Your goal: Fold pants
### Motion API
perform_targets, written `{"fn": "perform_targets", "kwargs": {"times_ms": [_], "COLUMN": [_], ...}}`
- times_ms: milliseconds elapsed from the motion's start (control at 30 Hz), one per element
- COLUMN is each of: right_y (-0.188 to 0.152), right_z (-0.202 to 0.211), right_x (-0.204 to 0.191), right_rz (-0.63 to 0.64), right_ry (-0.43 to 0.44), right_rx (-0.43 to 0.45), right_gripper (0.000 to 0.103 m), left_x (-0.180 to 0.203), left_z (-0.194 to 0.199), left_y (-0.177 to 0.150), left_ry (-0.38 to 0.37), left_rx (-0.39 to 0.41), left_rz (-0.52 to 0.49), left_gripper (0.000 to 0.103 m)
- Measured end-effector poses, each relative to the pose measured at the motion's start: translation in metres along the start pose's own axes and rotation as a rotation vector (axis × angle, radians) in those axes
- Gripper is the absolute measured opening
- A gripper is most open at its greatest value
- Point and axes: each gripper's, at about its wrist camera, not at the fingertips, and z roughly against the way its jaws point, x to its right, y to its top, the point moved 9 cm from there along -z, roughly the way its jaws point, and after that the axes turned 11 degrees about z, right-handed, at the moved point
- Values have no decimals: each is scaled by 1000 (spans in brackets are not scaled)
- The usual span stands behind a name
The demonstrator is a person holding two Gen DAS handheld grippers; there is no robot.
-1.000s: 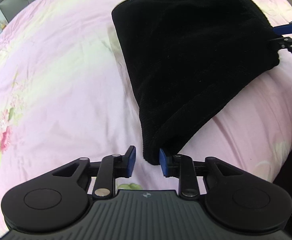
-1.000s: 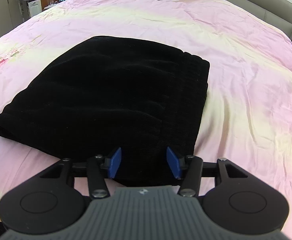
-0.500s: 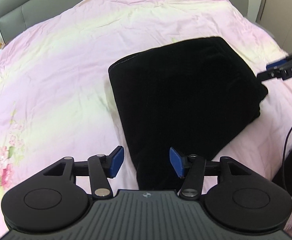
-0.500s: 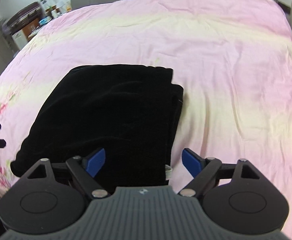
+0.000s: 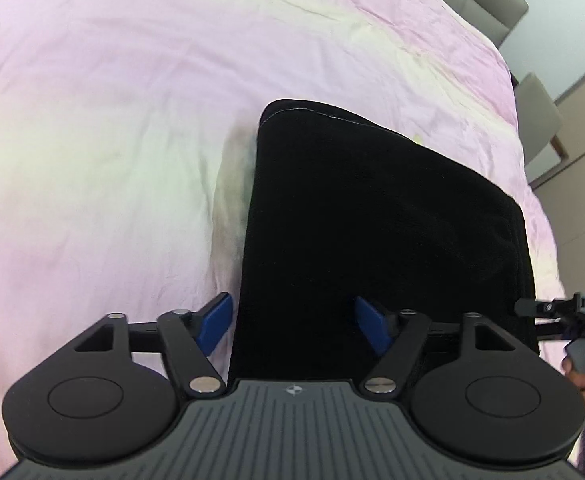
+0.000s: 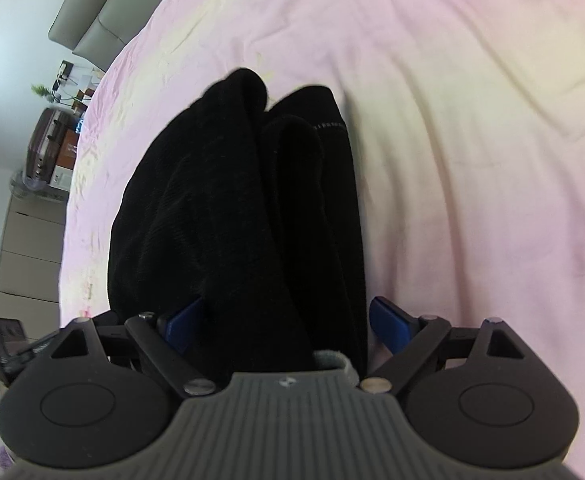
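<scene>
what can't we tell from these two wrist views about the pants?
- Left wrist: near edge of the pants hidden behind the left gripper body.
- Right wrist: near end of the pants hidden behind the right gripper; fold layers unreadable, all black.
- Both: jaws spread; cloth contact unclear.

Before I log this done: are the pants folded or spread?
Folded: the pants lie as a compact stack, layers showing in the right view.
</scene>
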Motion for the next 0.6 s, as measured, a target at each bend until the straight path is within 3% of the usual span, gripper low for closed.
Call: {"fn": "perform_targets", "kwargs": {"times_ms": [167, 300, 367, 500, 600], "right_y": [4, 12, 13, 13, 17], "right_z": [-29, -43, -45, -38, -26], "right_x": [5, 1, -2, -18, -39], "right_rz": [-35, -15, 7, 61, 114], "right_ry": [65, 57, 36, -4, -32], "right_rx": [-21, -19, -21, -17, 0], "right_gripper": [87, 82, 74, 59, 53], "left_x": [-15, -20, -18, -9, -1], "left_z": [-19, -33, -36, -28, -14], "left_y": [6, 7, 9, 7, 6], "left_ry": [-81, -162, -208, -194, -179], "left_rx": [-38, -75, -86, -41, 12], "left_rz": [87, 170, 214, 211, 195], "left_gripper": [94, 92, 73, 56, 46]}}
